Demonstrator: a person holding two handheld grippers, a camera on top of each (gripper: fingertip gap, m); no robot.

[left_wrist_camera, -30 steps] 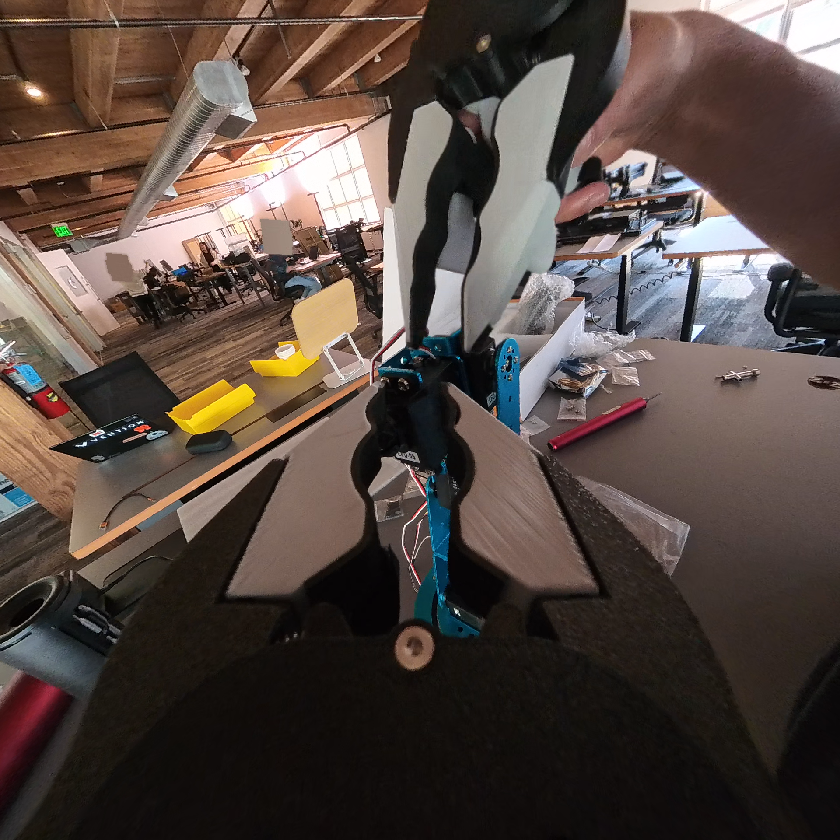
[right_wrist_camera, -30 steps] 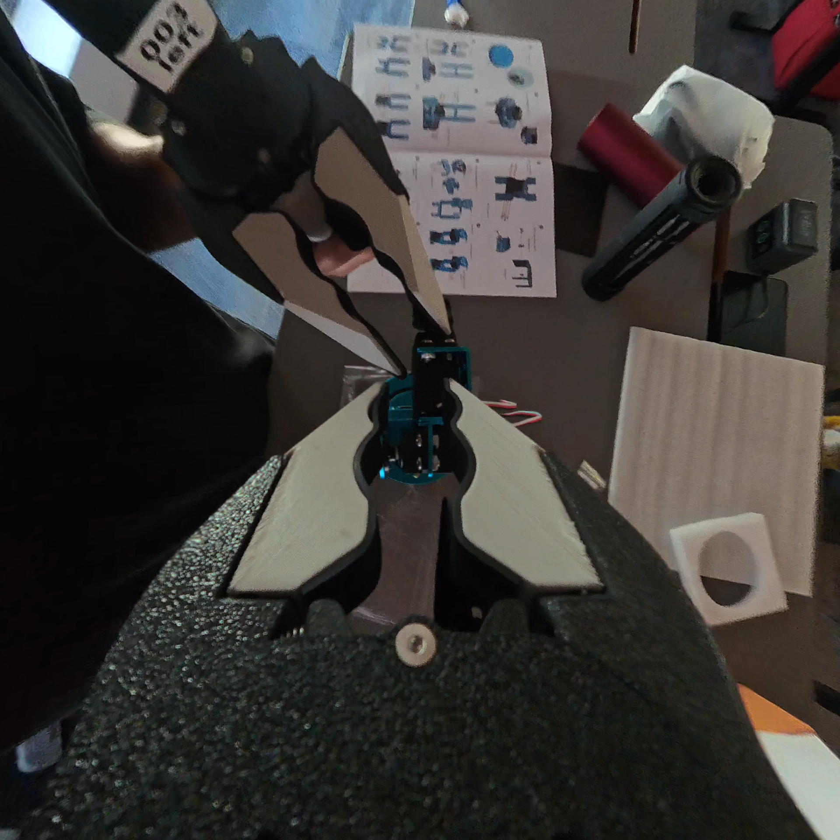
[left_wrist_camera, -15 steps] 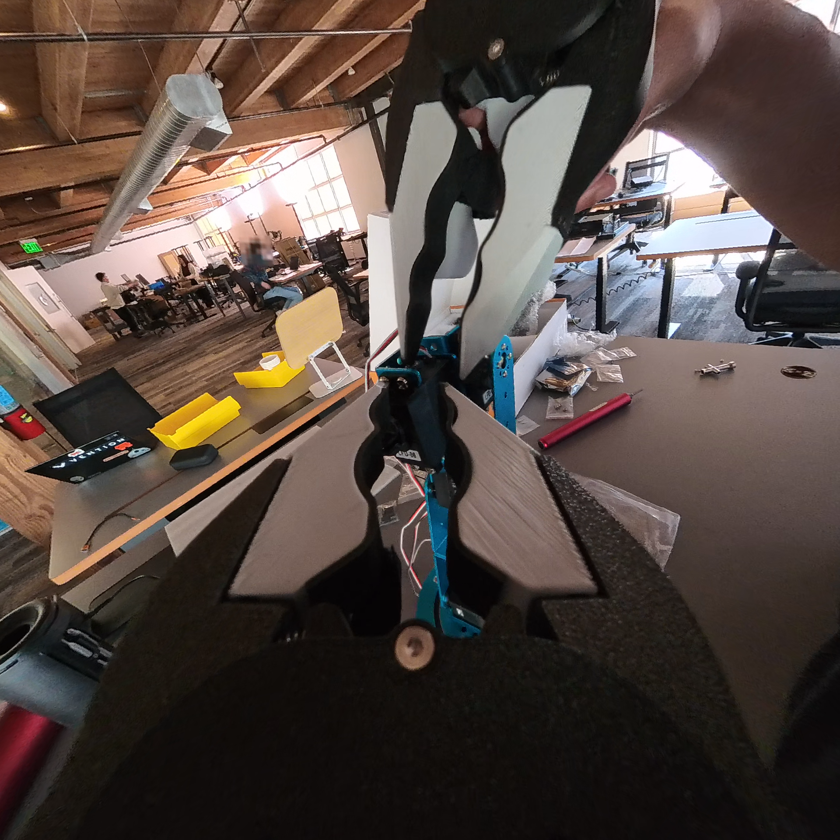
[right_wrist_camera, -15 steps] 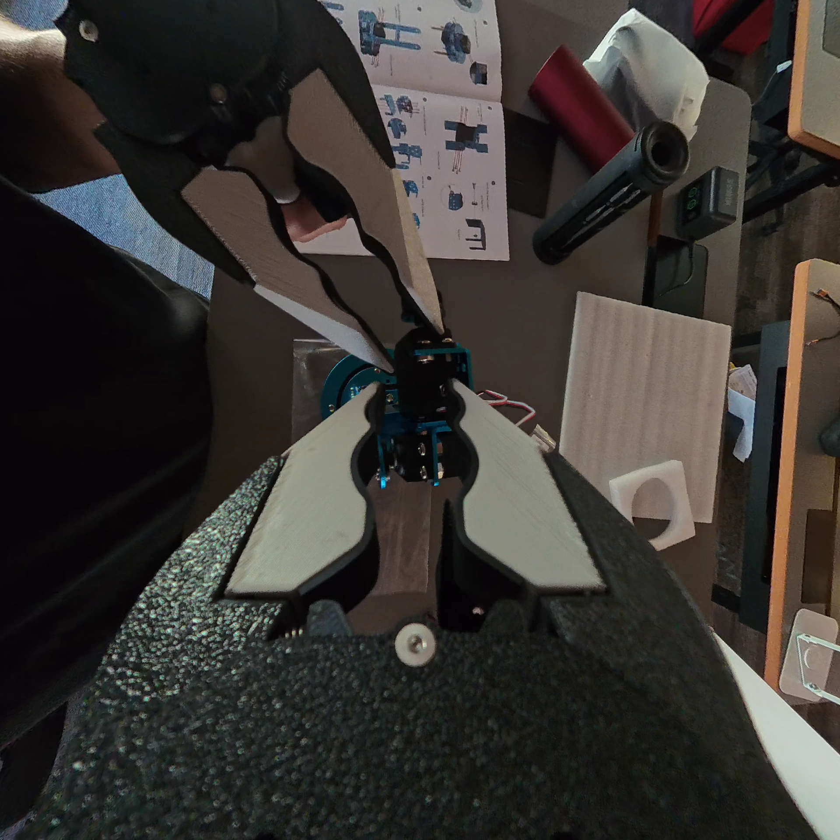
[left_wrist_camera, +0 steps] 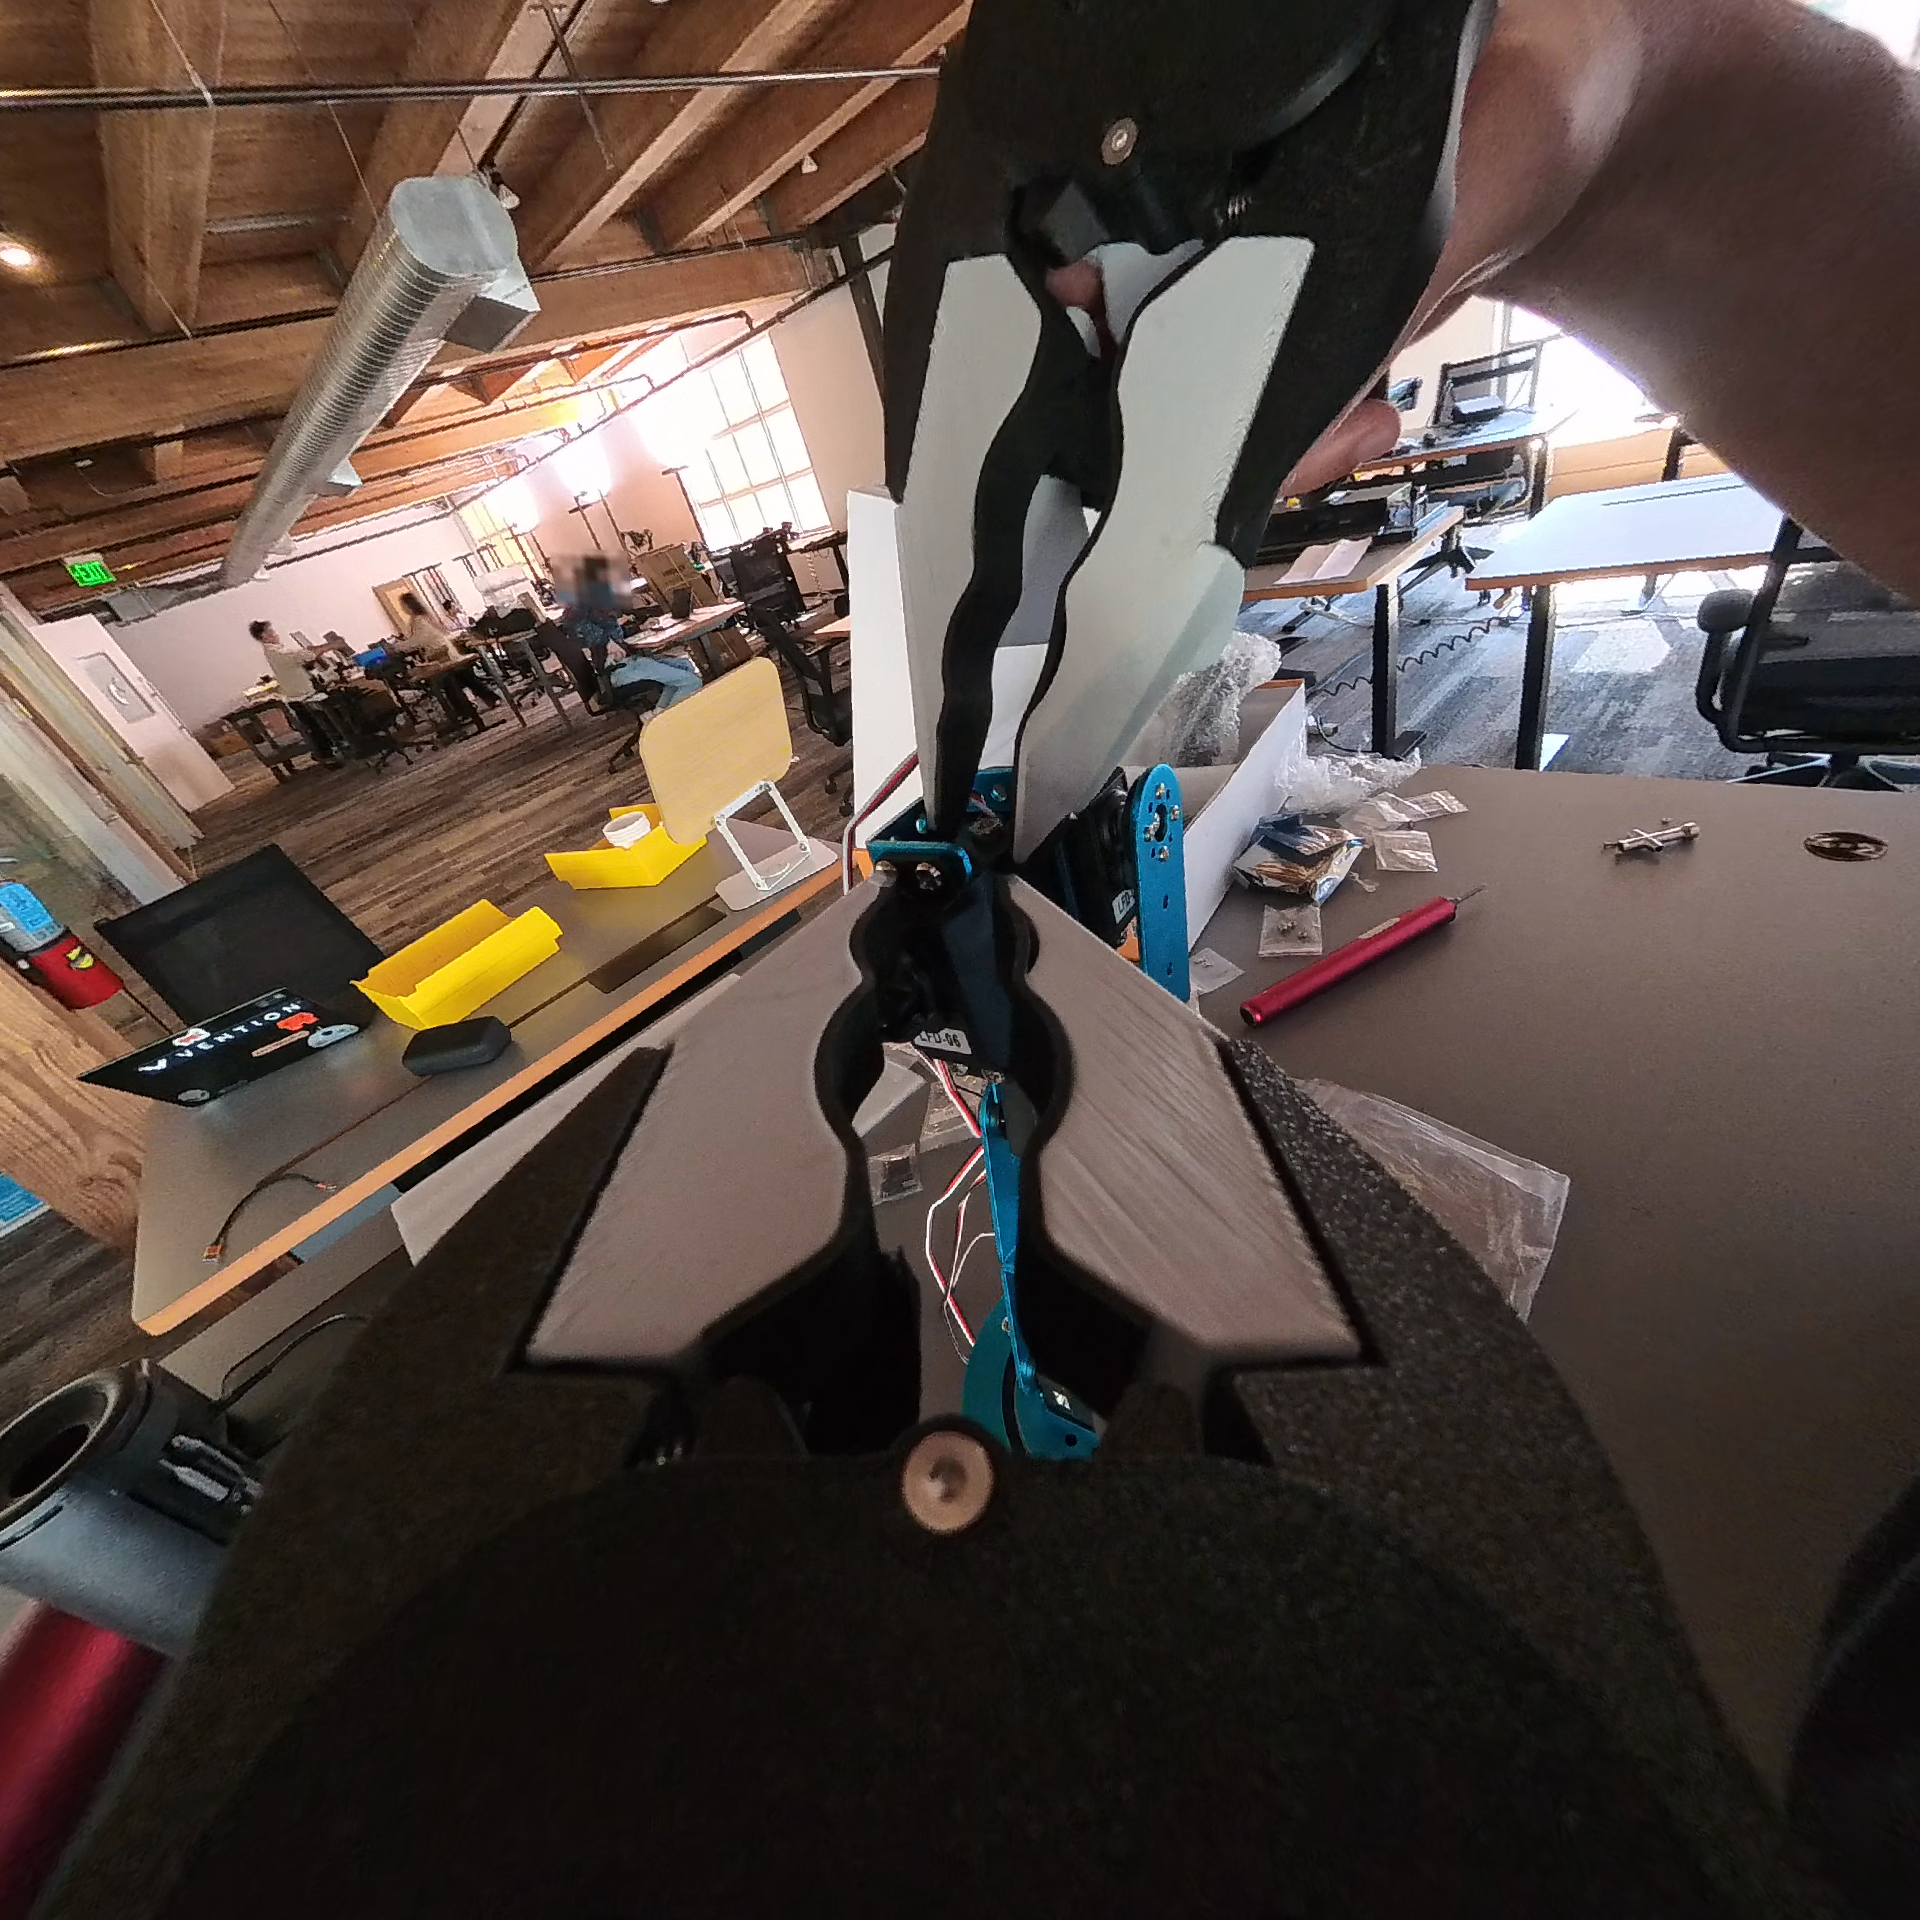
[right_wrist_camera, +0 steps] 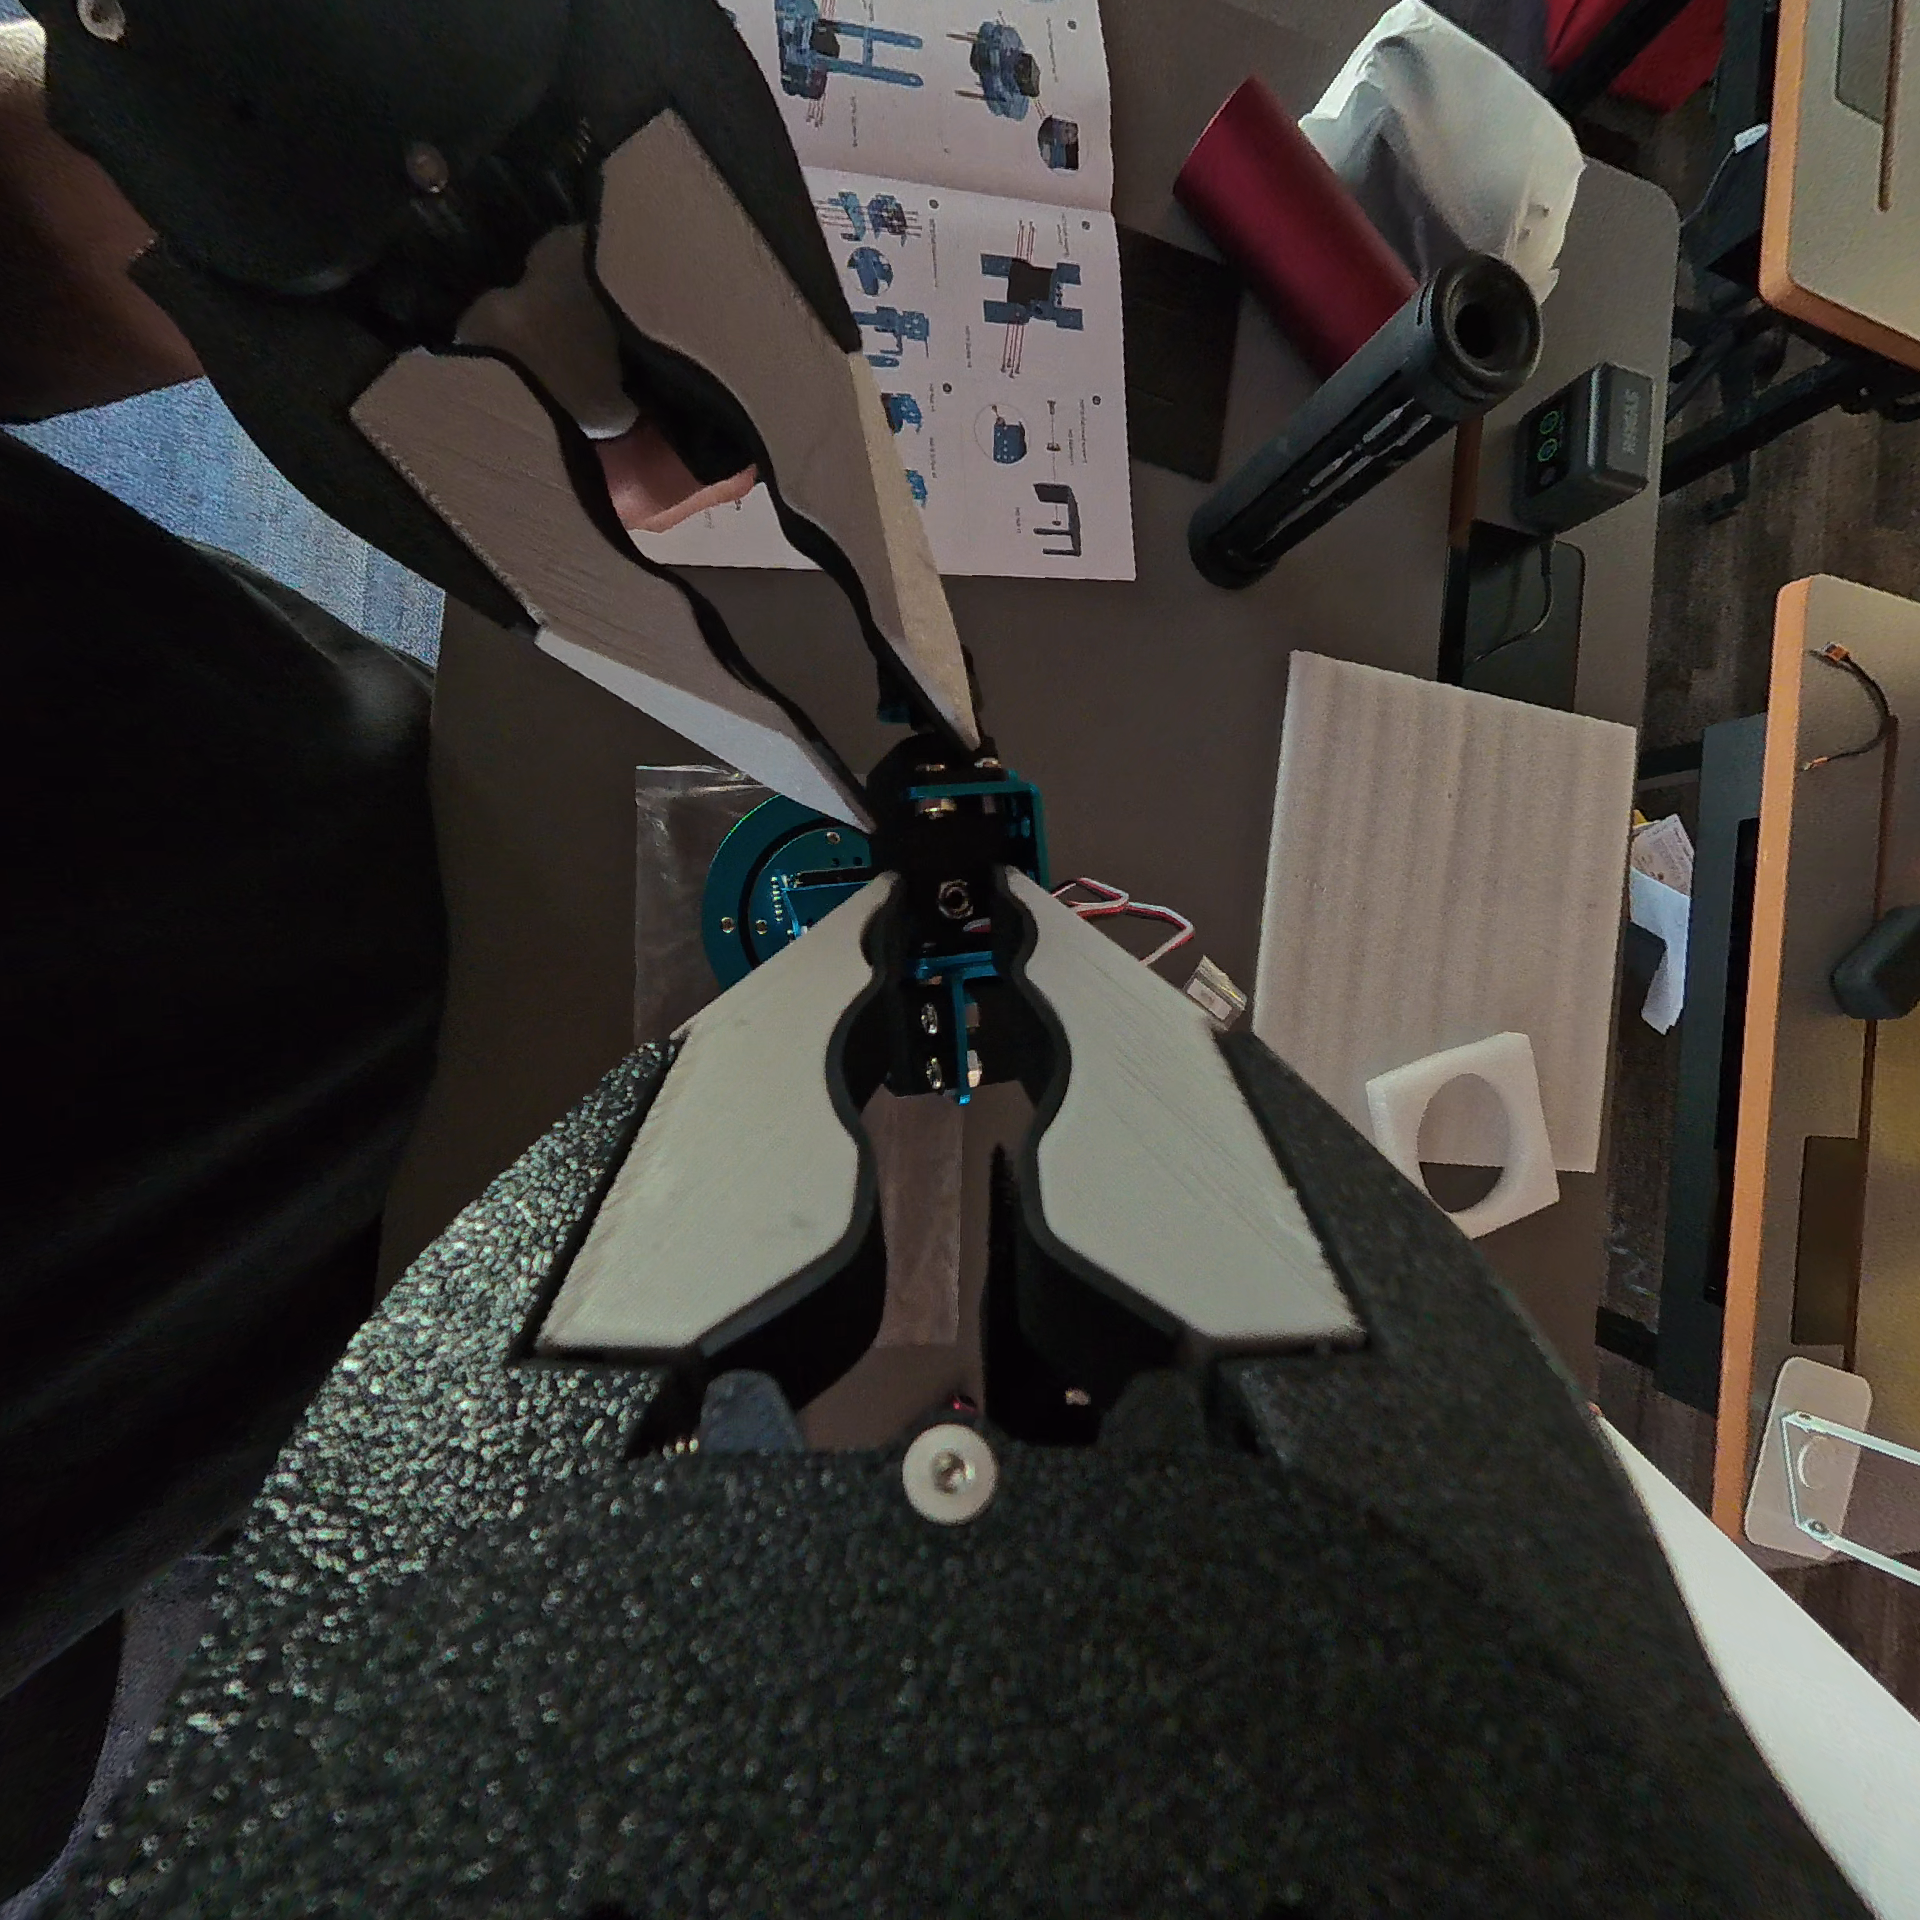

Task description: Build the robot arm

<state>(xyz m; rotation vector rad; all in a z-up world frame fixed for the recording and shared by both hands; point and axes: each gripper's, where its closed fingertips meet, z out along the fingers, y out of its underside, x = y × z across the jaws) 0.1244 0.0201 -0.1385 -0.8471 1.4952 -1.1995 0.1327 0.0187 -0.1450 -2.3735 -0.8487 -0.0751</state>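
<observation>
Left wrist view: left gripper (left_wrist_camera: 951, 894) with jaws nearly closed, pinching the black motor body of a blue-and-black motor assembly (left_wrist_camera: 940, 935) right at the tips. Between the jaws and below the grip, a blue strut of the same assembly and thin red and white wires (left_wrist_camera: 951, 1216) trailing down. Directly above the tips, right gripper (left_wrist_camera: 982, 826) reaching down from overhead, its own jaws drawn in onto the top blue bracket, touching it. Just right of the jaws, an upright blue bracket (left_wrist_camera: 1158, 873) and a white box (left_wrist_camera: 1247, 800); farther right on the tabletop (left_wrist_camera: 1662, 1091), small bags of screws (left_wrist_camera: 1309, 868), a red screwdriver (left_wrist_camera: 1361, 961) and a clear plastic bag (left_wrist_camera: 1455, 1174). Right wrist view: looking down, jaws narrowed on the assembly's upper end, held clear above the tabletop. Left gripper gripping from beyond the tips, slanting in from the upper left. Under and left of the jaws, a round blue base (right_wrist_camera: 769, 883). Ahead of the jaws, an open booklet (right_wrist_camera: 1018, 312); to the right, a white foam sheet (right_wrist_camera: 1444, 894), and a foam square (right_wrist_camera: 1465, 1132) with a round hole.
</observation>
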